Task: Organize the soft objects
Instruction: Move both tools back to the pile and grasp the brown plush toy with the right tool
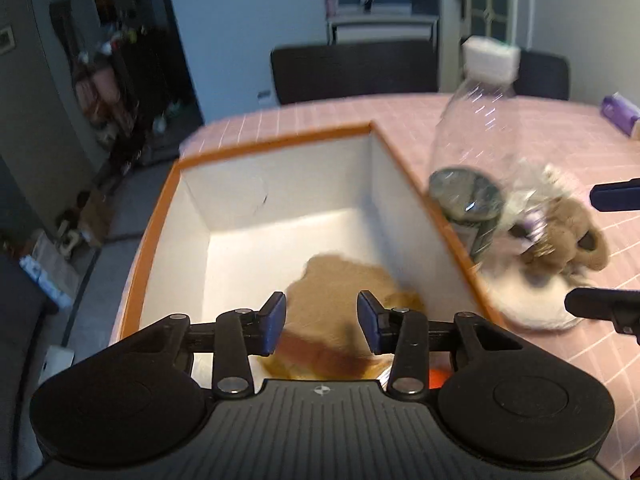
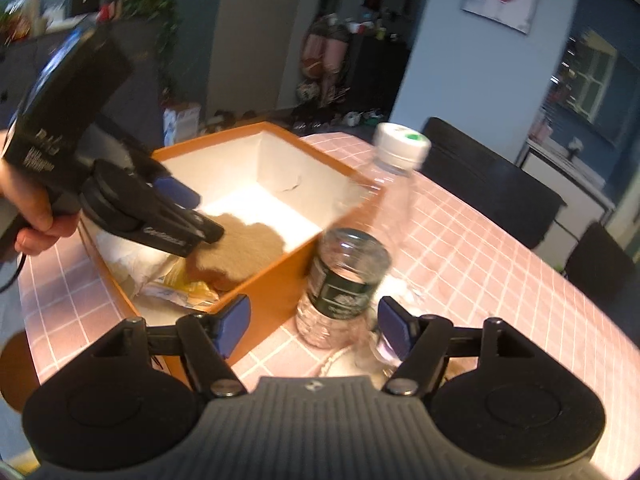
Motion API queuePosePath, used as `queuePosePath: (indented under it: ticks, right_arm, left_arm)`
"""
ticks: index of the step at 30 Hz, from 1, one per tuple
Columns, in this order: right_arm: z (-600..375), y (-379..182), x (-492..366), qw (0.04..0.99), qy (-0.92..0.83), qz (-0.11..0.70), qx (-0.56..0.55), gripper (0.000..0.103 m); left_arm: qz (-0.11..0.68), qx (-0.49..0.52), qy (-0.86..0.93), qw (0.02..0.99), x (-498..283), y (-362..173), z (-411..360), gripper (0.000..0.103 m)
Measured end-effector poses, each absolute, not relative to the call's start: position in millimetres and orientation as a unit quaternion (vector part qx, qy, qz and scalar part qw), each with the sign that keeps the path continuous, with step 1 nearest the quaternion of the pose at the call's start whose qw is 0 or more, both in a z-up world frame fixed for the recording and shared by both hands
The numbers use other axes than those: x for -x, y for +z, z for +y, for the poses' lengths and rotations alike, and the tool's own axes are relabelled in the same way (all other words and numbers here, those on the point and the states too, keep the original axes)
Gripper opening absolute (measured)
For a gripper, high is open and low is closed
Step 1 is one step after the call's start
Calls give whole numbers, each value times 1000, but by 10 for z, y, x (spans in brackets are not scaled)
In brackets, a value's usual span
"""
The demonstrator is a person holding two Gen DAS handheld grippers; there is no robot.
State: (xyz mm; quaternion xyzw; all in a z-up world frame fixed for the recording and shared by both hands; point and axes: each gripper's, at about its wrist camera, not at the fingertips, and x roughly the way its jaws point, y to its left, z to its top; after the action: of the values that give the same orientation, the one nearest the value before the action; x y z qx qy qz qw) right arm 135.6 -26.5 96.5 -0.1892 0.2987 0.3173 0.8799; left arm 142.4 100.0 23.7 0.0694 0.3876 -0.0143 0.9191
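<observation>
An orange-rimmed box (image 1: 276,142) with white inside walls stands on the pink table; it also shows in the right wrist view (image 2: 276,276). A brown soft toy (image 1: 340,284) lies in it, also seen from the right wrist (image 2: 244,244). My left gripper (image 1: 322,322) is open just above the toy, holding nothing; it shows from the right wrist (image 2: 200,216). A brown plush (image 1: 568,232) on a white pad (image 1: 532,304) lies right of the box. My right gripper (image 2: 314,322) is open near a clear bottle (image 2: 360,240); its fingers (image 1: 600,304) show beside the plush.
The clear plastic bottle (image 1: 480,128) with a white cap stands tilted beside the box. A yellow crumpled wrapper (image 2: 180,284) and white stuff lie in the box. A purple packet (image 1: 620,114) lies at the far right. Dark chairs (image 1: 356,68) stand behind the table.
</observation>
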Motion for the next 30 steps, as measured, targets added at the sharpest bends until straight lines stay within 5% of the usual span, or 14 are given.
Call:
queuePosePath:
  ticks: [9, 19, 30]
  right_arm:
    - [-949, 982, -1172, 931, 244, 257, 89, 83]
    - [-1635, 499, -1142, 945, 149, 291, 5, 83]
    - [-1753, 171, -1472, 934, 119, 335, -6, 81]
  left_arm:
    - [241, -32, -113, 964, -746, 606, 514, 49]
    - [231, -52, -197, 951, -875, 184, -246, 50]
    - [236, -283, -161, 915, -1244, -143, -674, 58]
